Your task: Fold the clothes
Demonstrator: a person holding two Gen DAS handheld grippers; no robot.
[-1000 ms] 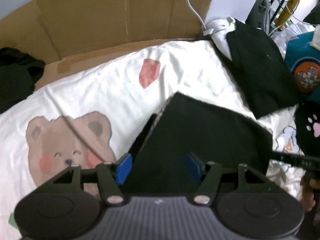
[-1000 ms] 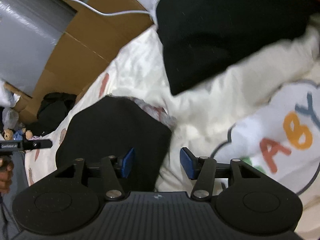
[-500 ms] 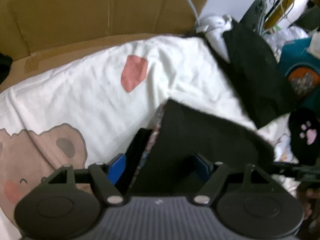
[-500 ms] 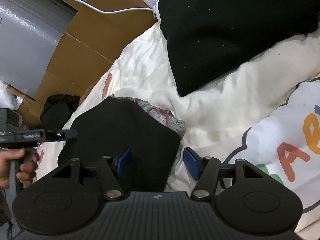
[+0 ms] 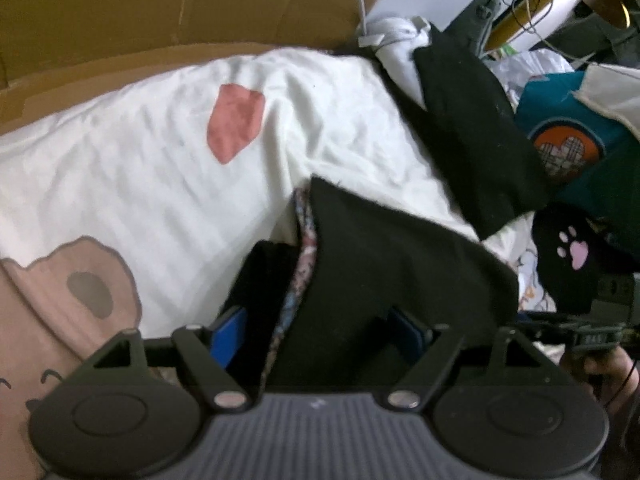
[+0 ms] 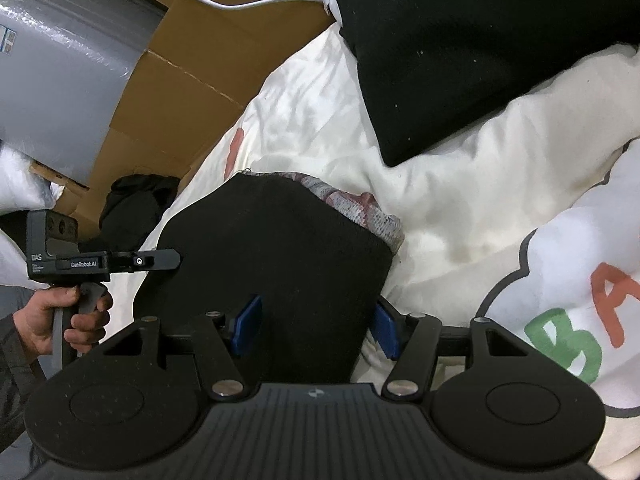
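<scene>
A folded black garment (image 5: 392, 264) with a patterned lining (image 5: 302, 248) along its edge lies on the white bear-print bedsheet (image 5: 152, 168). My left gripper (image 5: 316, 334) sits low over its near end. The jaws are opening, with the cloth between the blue pads (image 5: 228, 336) but not pinched. In the right wrist view the same garment (image 6: 272, 252) reaches back between the fingers of my right gripper (image 6: 316, 326), which stands open around its near edge. The left gripper (image 6: 172, 259), held by a hand (image 6: 60, 316), hovers at the garment's left side.
A second black garment (image 6: 460, 48) lies at the head of the bed beside a white cloth (image 5: 396, 40). Brown cardboard (image 5: 160, 12) lines the far side. A teal item (image 5: 576, 136) and a black paw-print item (image 5: 568, 256) crowd the right. A white pillow with coloured letters (image 6: 580, 300) lies near.
The left gripper has dropped closer to the garment and tipped downward, and its jaws have spread wider. In the right wrist view the left gripper has come in toward the garment's side.
</scene>
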